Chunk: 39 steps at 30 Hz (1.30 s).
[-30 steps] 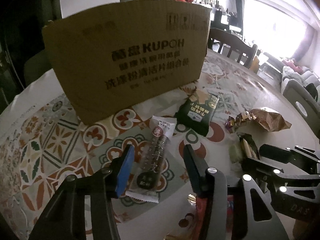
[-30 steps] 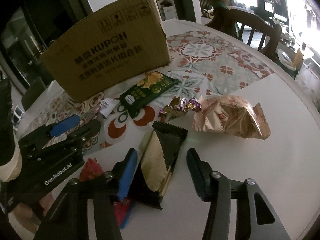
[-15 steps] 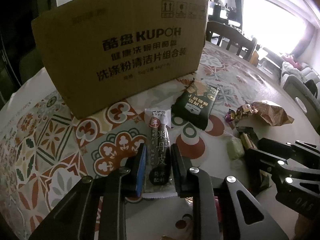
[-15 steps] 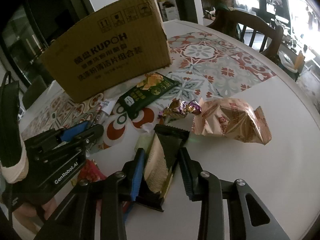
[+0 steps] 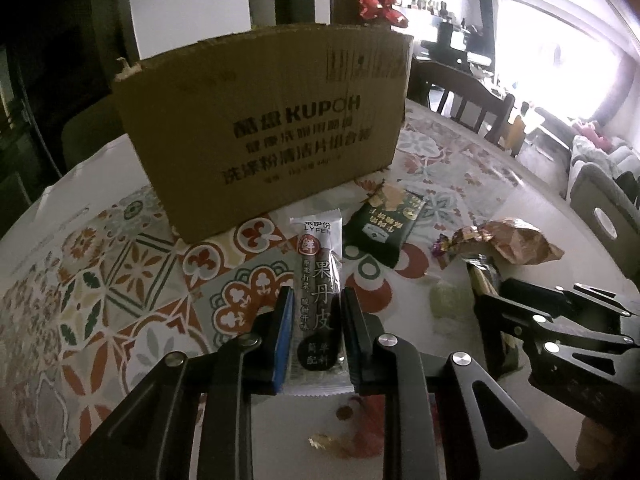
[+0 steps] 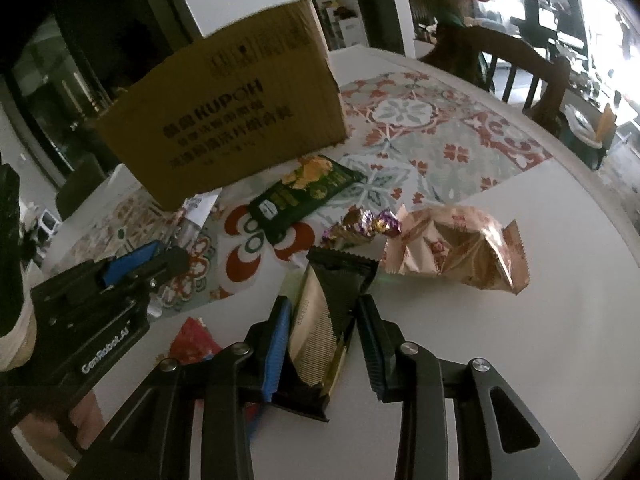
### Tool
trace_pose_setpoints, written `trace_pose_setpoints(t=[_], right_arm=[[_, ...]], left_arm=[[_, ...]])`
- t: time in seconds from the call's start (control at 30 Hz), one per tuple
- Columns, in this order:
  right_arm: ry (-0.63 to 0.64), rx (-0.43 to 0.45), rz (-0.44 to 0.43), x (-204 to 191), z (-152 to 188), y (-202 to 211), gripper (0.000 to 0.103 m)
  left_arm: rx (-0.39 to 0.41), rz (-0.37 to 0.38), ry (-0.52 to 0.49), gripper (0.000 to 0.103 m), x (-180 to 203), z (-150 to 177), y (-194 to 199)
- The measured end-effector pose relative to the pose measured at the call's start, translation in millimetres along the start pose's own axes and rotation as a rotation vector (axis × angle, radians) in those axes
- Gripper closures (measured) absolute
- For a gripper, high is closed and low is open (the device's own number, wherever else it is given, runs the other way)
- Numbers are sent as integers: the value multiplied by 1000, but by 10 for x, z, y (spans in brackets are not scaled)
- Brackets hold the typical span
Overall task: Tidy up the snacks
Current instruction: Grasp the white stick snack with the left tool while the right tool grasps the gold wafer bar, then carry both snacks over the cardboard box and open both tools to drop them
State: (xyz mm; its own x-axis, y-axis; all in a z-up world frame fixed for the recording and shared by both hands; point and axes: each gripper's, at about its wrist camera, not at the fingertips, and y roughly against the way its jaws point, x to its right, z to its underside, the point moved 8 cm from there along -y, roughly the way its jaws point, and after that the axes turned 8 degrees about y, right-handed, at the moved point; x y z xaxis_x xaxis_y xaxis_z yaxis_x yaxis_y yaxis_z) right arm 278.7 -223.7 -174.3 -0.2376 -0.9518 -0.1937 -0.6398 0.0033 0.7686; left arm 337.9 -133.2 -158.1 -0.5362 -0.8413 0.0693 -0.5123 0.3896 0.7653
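My left gripper [image 5: 315,334] is shut on a long clear fruit-leather bar [image 5: 319,300] and holds it slightly above the table. My right gripper [image 6: 324,340] is shut on a black-and-gold wafer packet [image 6: 326,320], lifted a little. A brown cardboard box [image 5: 260,120] stands upright behind the snacks, and also shows in the right wrist view [image 6: 224,120]. A dark green snack packet [image 6: 304,200], a few foil candies [image 6: 362,222] and a tan crinkled bag [image 6: 456,252] lie on the table.
A round white table [image 6: 540,360] carries a patterned tile mat [image 5: 100,280]. A red wrapper [image 6: 194,338] lies near the front. Wooden chairs [image 6: 520,64] stand at the far side. The left gripper body [image 6: 92,312] sits left of my right gripper.
Both grippers closed from wide open onto their snacks, then lifted them a little. The views have risen and tilted slightly.
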Motion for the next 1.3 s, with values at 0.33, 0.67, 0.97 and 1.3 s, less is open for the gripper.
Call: trace_pose_setpoints(t=[0.33, 0.67, 0.97, 1.3], right_arm=[[69, 116, -44, -93, -185, 350, 68], [104, 236, -71, -57, -440, 739, 68], [134, 345, -82, -9, -731, 1029, 68], [146, 432, -114, 3, -1190, 1193, 68]], left_arm=[[69, -17, 43, 79, 130, -36, 439], [155, -31, 90, 79, 239, -151, 841], [236, -52, 121, 79, 281, -374, 1117], [325, -58, 143, 79, 245, -703, 1313]])
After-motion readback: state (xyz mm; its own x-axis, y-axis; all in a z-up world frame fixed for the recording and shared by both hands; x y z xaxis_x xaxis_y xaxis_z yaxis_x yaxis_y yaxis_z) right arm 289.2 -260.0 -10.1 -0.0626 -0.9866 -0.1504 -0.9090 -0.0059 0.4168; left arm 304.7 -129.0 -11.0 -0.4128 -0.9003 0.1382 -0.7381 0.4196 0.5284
